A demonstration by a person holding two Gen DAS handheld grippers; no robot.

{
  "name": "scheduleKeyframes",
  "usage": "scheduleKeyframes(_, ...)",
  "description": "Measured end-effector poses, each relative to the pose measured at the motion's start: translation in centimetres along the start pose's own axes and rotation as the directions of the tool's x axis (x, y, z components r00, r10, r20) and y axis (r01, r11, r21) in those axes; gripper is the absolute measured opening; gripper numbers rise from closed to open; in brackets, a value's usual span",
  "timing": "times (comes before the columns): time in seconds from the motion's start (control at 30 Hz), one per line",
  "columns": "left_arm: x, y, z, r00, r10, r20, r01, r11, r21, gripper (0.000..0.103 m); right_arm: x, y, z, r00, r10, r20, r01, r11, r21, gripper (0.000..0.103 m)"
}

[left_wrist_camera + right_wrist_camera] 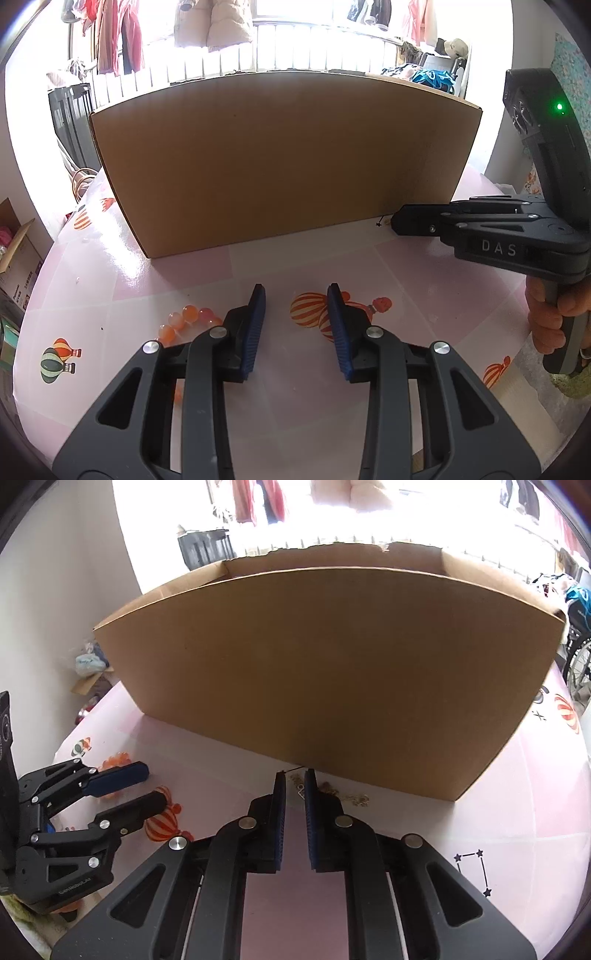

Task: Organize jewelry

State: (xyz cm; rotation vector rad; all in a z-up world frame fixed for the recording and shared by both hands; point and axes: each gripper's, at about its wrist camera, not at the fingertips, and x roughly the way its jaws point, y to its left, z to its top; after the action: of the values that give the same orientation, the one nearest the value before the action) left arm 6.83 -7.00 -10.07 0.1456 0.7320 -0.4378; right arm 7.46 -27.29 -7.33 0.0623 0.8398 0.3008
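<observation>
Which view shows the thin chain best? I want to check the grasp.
The right wrist view: the chain lies at the cardboard box base, between the right gripper fingertips. The left wrist view shows only a speck.

One cardboard box (280, 162), two tongs, one orange bead bracelet (186, 319).

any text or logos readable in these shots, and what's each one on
"DAS" on the side of the right gripper, seen from the left wrist view.
"GenRobot.AI", small and only roughly legible, on the body of the left gripper.
Print on the carton beside the table: too small to read.
</observation>
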Motion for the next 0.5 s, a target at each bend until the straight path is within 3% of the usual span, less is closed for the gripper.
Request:
scheduleKeyframes(0.37,-0.8,0.4,-0.5,1.000,-0.028,-0.002,0.028,1.000,-0.002,0.033,-0.7,2.4,-2.2,0.975,0.215,-0.052,-0.214,0.976,0.027,0.011)
scheduleKeyframes(0.5,-1.2,0.3,-0.6,0.996,-0.091,-0.009,0.091,0.996,-0.017,0.033,-2.0,2.4,-3.1,0.982,0.189,-0.019,-0.188,0.981,0.039,0.011)
